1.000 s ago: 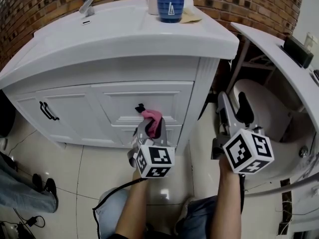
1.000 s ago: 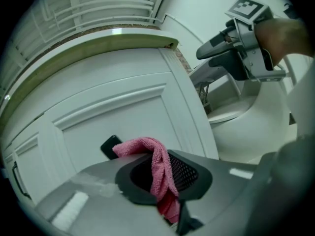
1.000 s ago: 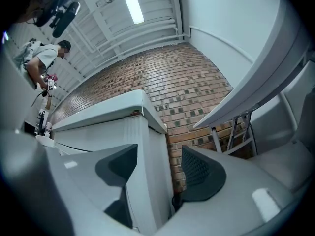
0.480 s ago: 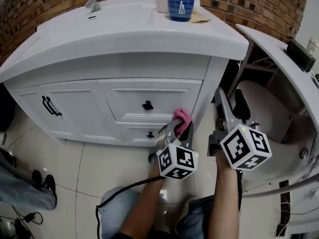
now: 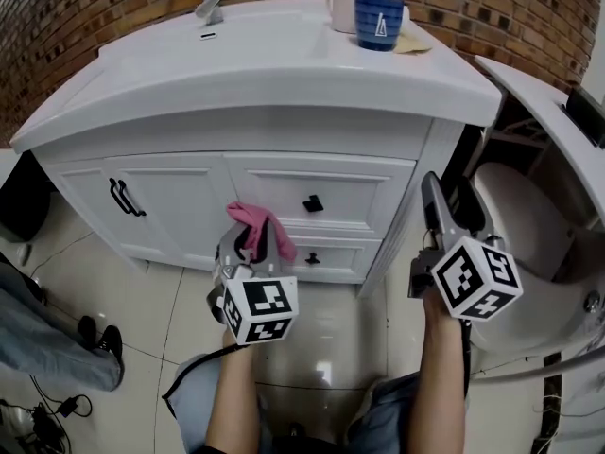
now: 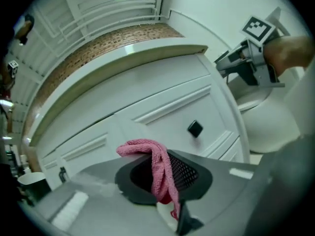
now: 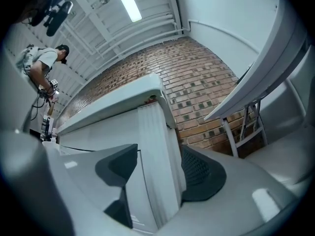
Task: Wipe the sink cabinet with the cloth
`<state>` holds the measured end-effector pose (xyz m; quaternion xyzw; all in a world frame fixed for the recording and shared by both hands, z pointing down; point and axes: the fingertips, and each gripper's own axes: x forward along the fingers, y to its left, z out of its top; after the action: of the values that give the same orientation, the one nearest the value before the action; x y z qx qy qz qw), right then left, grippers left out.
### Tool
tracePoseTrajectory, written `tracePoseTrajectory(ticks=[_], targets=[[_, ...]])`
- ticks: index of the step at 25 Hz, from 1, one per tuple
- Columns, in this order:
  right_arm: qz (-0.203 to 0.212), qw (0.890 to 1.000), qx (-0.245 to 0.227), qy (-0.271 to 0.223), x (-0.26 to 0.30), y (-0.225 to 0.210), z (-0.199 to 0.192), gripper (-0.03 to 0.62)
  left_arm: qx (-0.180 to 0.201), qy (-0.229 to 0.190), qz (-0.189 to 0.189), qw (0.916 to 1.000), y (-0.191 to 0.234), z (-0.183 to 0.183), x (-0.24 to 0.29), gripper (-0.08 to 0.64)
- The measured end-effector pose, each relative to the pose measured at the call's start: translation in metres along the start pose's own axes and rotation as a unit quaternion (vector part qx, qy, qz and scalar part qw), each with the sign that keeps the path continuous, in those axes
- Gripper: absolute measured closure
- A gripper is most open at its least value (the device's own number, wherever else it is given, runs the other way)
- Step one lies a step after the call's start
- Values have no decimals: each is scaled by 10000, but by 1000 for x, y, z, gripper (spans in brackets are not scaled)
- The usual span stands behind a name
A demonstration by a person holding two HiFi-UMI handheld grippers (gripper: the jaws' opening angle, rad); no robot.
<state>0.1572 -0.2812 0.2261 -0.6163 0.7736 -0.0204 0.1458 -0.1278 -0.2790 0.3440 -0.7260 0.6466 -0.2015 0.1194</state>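
A white sink cabinet (image 5: 284,183) with panelled drawers and black knobs stands under a white basin top. My left gripper (image 5: 251,241) is shut on a pink cloth (image 5: 257,221), held against the drawer front left of the knobs (image 5: 313,203). In the left gripper view the pink cloth (image 6: 156,170) drapes over the dark pads and the cabinet front (image 6: 147,107) fills the background. My right gripper (image 5: 446,218) hangs open beside the cabinet's right corner post (image 7: 157,151), with nothing between its fingers.
A blue cup (image 5: 378,19), a white mug (image 5: 343,9) and a tap (image 5: 210,3) stand on the basin top. A white toilet (image 5: 515,225) sits close on the right. A door handle (image 5: 123,199) is at the left. A person's shoe (image 5: 107,343) is on the tiled floor at left.
My left gripper has swept the pink cloth from the cabinet's right corner leftwards across the drawer front. The right gripper has stayed about where it was.
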Motion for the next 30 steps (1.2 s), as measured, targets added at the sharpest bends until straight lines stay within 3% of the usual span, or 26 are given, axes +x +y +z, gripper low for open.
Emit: tracePoseTrajectory(ticks=[3, 6, 10, 12, 15, 24, 30], targets=[[3, 10000, -30, -37, -1, -2, 4, 318, -59, 567, 594, 9966, 39, -31, 2, 511], [-50, 10000, -51, -27, -4, -10, 5, 316, -82, 799, 575, 9951, 33, -49, 13, 511], [-76, 10000, -40, -5, -7, -14, 4, 318, 184, 719, -243, 9969, -27, -46, 31, 511], [-55, 10000, -65, -6, -9, -13, 6, 317, 217, 591, -808, 9947, -65, -38, 36, 510], [-3, 9999, -151, 22, -11, -11, 6, 316, 153, 341, -1347, 9902, -113, -22, 40, 511], [14, 9998, -193, 9, -14, -12, 13, 318, 18, -22, -2199, 9755, -215, 15, 47, 510], [-23, 9999, -112, -25, -15, -13, 16, 317, 147, -139, -2693, 9628, -256, 32, 48, 509]])
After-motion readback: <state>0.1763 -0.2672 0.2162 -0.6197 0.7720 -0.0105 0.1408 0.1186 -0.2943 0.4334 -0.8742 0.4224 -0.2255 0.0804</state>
